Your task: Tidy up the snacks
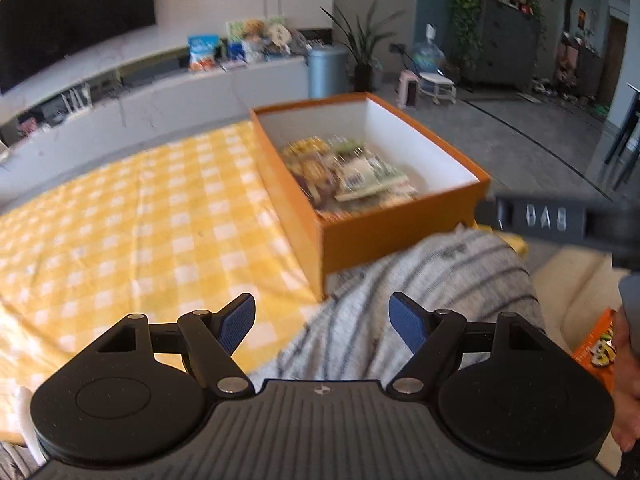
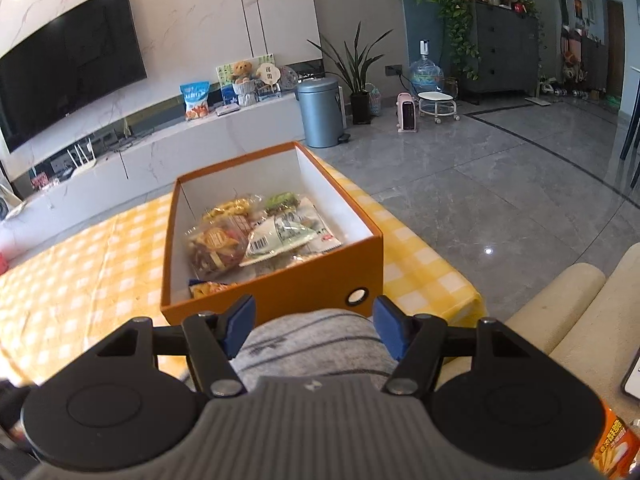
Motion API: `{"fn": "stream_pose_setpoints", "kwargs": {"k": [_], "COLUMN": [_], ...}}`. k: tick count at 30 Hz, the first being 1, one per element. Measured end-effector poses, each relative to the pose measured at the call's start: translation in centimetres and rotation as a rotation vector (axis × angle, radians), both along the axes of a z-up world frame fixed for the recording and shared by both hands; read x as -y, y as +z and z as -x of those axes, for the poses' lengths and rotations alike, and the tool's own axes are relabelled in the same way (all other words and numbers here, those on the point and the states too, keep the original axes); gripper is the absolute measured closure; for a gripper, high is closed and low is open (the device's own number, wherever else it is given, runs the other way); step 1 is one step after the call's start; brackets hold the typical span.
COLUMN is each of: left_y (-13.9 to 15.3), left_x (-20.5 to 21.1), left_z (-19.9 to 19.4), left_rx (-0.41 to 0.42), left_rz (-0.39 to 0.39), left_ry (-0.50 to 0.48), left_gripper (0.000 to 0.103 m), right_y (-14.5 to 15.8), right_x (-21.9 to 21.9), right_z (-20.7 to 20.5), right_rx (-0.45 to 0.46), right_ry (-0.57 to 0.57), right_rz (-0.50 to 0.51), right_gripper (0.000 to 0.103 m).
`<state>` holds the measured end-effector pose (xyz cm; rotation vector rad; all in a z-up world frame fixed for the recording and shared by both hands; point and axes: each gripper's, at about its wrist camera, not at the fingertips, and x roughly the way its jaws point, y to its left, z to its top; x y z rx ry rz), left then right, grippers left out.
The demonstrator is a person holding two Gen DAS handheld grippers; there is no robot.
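An orange box with white inside walls stands on the yellow checked tablecloth and holds several snack packets. It also shows in the right wrist view with the packets inside. My left gripper is open and empty, held near the table's front edge, left of the box. My right gripper is open and empty, just in front of the box's near wall, above a grey striped knee. An orange snack bag lies at the right edge, and shows in the right wrist view.
A grey striped trouser leg lies between grippers and table. A cream sofa is at right. Beyond the table are a TV bench with more items, a blue bin, plants and grey floor.
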<state>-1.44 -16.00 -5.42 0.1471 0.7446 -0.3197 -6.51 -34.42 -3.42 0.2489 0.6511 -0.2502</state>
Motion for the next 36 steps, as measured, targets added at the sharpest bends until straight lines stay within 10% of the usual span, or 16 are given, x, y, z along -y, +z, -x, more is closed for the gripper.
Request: {"fn": "stream_pose_setpoints", "kwargs": {"k": [36], "left_y": [2.9], "left_x": [-4.0], "left_z": [-1.3], "left_rx": [0.079], "left_rz": [0.08], "left_ry": [0.098], "left_gripper": [0.013], "right_y": [-1.5], "right_x": [-3.7], "right_z": [-1.3], "right_rx": [-0.081], "right_ry": [0.106], "right_rz": [0.127], "right_gripper": [0.038]}}
